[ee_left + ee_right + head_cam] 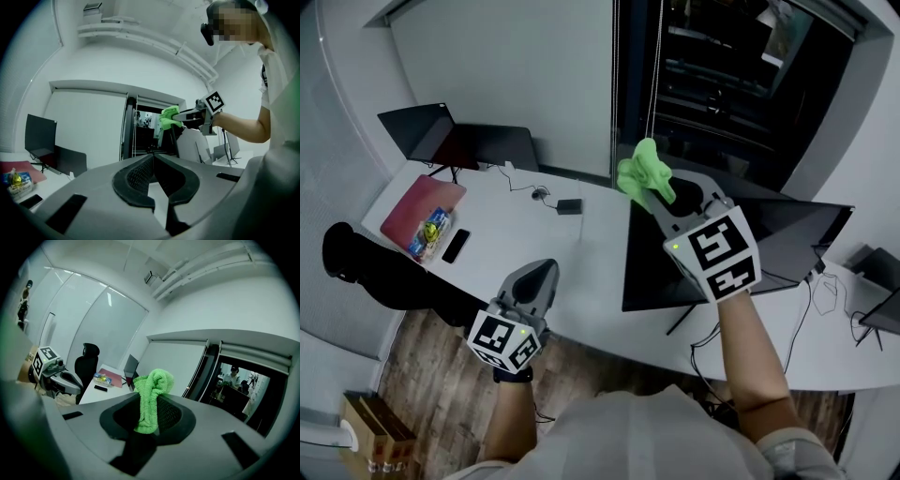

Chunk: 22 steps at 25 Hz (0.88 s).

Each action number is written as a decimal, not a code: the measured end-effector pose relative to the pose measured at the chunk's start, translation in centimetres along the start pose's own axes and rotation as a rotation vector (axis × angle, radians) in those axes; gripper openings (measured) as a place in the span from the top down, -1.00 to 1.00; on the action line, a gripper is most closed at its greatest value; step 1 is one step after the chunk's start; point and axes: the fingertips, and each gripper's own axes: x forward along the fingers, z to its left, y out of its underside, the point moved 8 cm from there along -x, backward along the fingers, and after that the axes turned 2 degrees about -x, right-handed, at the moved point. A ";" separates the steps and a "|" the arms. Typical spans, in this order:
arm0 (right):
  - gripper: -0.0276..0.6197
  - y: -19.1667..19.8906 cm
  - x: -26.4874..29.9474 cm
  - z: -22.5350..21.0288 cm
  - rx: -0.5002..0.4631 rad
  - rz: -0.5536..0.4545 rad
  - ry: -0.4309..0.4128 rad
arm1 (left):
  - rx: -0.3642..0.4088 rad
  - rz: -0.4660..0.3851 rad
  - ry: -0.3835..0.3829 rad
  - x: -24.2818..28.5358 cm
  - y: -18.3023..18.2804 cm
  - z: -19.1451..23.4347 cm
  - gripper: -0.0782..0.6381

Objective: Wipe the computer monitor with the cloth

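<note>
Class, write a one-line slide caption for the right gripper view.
Right gripper shut on a green cloth, held up in an office, with a black chair and white desk beyond.

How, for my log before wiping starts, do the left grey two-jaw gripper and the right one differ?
The left gripper is shut on nothing, while the right gripper is clamped on the green terry cloth. The left gripper sits low by the white desk's near edge; the right gripper is held higher, by the black monitor's top edge. Both are grey and carry a black-and-white marker cube.
</note>
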 end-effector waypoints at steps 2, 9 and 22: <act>0.70 0.3 -0.3 -0.5 0.003 0.004 0.001 | 0.000 0.006 0.003 0.4 0.1 -0.4 0.73; 0.70 1.5 -1.4 -2.2 0.010 0.030 -0.002 | 0.000 0.006 0.016 1.7 -0.3 -2.0 0.73; 0.70 4.1 -4.2 -5.5 0.021 0.054 0.011 | -0.006 -0.009 0.057 5.1 -0.9 -5.6 0.73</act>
